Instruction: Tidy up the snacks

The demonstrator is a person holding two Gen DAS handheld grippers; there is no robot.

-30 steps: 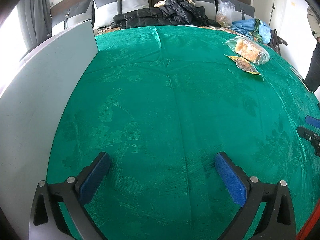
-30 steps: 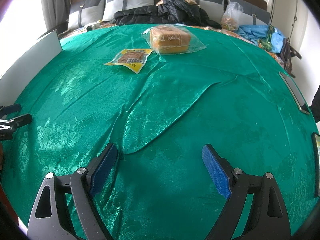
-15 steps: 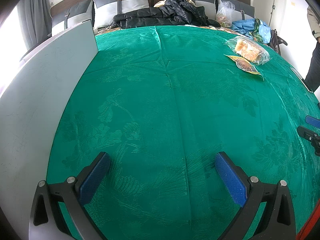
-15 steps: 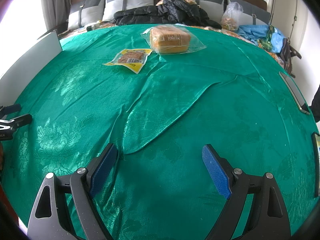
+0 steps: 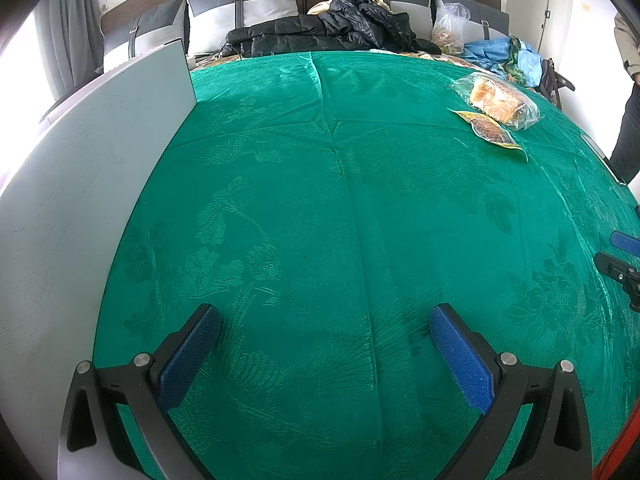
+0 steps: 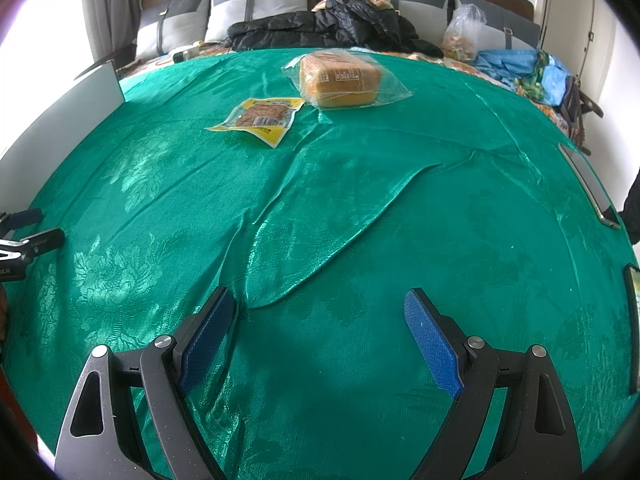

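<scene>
A bagged loaf of bread (image 6: pixel 340 80) lies on the green tablecloth (image 6: pixel 360 208) at the far side, with a flat yellow snack packet (image 6: pixel 262 118) just left of it. Both also show in the left wrist view, the loaf (image 5: pixel 498 100) and the packet (image 5: pixel 490 130) at the far right. My right gripper (image 6: pixel 320 324) is open and empty, low over the cloth, well short of the snacks. My left gripper (image 5: pixel 326 340) is open and empty over bare cloth, far from them.
A grey-white board (image 5: pixel 72 208) stands along the cloth's left edge. A black jacket (image 6: pixel 332 30), pillows and bags lie at the far end. A phone (image 6: pixel 588 184) lies at the right edge. A person (image 5: pixel 630 92) stands at the right. Cloth folds (image 6: pixel 320 240) run ahead of the right gripper.
</scene>
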